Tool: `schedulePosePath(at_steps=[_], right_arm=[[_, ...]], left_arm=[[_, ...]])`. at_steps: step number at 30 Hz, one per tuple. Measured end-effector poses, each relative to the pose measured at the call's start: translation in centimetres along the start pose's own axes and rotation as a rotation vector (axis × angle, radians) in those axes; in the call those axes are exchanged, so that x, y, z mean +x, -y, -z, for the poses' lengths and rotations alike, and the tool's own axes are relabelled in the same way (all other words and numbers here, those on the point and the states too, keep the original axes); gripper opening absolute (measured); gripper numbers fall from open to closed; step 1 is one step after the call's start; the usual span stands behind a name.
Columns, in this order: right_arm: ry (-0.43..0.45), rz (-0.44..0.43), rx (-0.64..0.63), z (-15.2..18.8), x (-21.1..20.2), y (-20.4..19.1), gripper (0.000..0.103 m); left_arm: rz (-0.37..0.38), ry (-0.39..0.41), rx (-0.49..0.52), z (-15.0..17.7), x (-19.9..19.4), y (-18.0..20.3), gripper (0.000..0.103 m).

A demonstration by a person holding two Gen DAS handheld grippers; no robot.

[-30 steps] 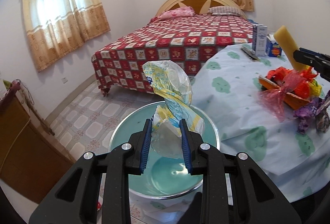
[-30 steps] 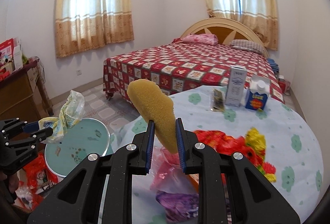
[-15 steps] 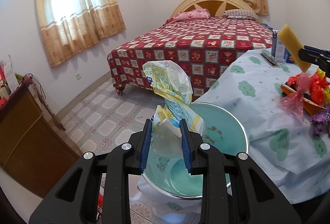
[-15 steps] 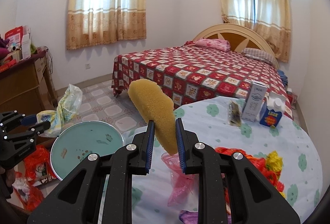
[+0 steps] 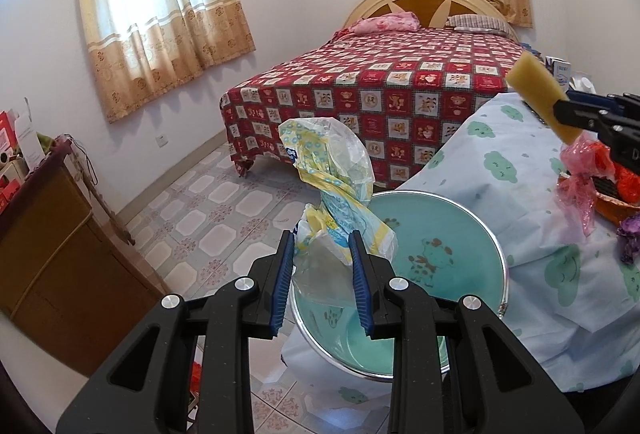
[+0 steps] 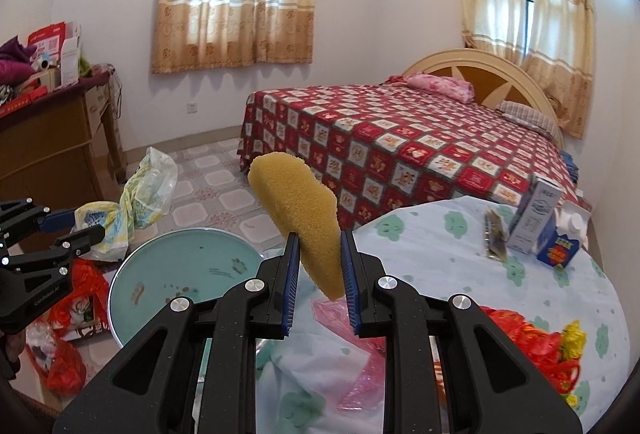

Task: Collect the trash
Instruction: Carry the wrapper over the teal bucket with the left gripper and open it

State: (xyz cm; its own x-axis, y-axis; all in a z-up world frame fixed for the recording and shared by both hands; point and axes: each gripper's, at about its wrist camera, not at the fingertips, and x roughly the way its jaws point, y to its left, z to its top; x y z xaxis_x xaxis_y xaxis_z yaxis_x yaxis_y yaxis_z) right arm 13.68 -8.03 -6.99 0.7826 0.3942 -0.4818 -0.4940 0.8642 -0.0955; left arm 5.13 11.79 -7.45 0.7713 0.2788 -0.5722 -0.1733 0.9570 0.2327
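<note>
Gripping a crumpled plastic bag (image 5: 332, 186), left hand-held gripper (image 5: 322, 270), right hand-held gripper (image 6: 320, 270) clamping yellow sponge (image 6: 304, 210).

Both grippers clamped, each carrying a load.

The left gripper (image 5: 322, 254), bottom centre of its view, pinches a crumpled plastic wrapper (image 5: 332, 178); the right gripper (image 6: 319, 254), likewise bottom centre, squeezes a yellow sponge (image 6: 304, 210) that sticks up between its pads.

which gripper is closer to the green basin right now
Left. The left gripper, clamping a crumpled plastic bag, hangs over the green basin; the right gripper, gripping a yellow sponge, is over the table edge beside it.
</note>
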Motion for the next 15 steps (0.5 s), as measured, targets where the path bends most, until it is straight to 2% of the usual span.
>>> schedulePosePath(at_steps=[15], right_arm=[[-0.049,-0.041,-0.042,0.6,2.9,-2.0,0.021]], left_arm=[[-0.011,-0.014,-0.011,0.1,0.7,-0.8,0.029]])
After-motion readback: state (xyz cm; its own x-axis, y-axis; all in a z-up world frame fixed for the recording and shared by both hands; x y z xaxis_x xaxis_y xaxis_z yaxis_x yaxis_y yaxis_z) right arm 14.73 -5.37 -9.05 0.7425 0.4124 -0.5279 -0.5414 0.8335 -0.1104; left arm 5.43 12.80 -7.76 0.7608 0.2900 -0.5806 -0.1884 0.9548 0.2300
